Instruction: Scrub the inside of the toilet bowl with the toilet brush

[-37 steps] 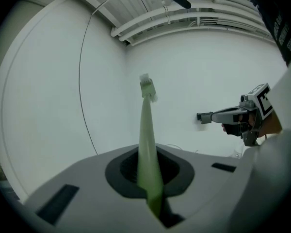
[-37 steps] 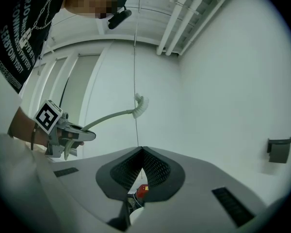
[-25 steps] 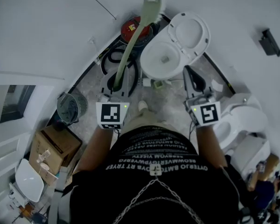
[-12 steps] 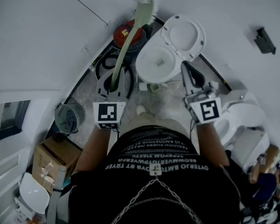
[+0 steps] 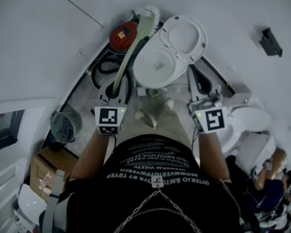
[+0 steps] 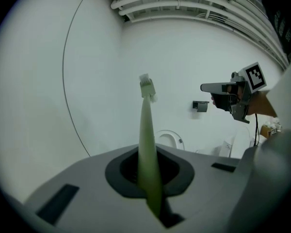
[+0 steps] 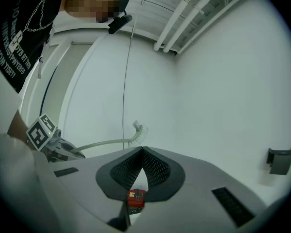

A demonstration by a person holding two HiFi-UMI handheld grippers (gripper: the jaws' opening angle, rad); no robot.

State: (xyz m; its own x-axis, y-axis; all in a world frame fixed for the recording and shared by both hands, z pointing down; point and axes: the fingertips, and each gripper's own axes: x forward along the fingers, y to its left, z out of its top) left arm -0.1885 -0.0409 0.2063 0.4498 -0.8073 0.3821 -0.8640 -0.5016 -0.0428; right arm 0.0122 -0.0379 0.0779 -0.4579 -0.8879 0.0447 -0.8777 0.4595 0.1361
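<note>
Toilet brush (image 5: 128,57) clamped by its handle in left gripper (image 5: 117,89), bristle head raised just beside the left rim of the toilet bowl (image 5: 157,64), outside it. Right gripper (image 5: 196,84) jaws closed on nothing, near the bowl's right rim.

White walls (image 5: 48,42) all round; grey speckled floor (image 5: 83,102); small fan (image 5: 64,126) beside cardboard box (image 5: 46,169) at left; black bracket (image 5: 270,41) on wall; white pipes (image 6: 184,6) along ceiling
</note>
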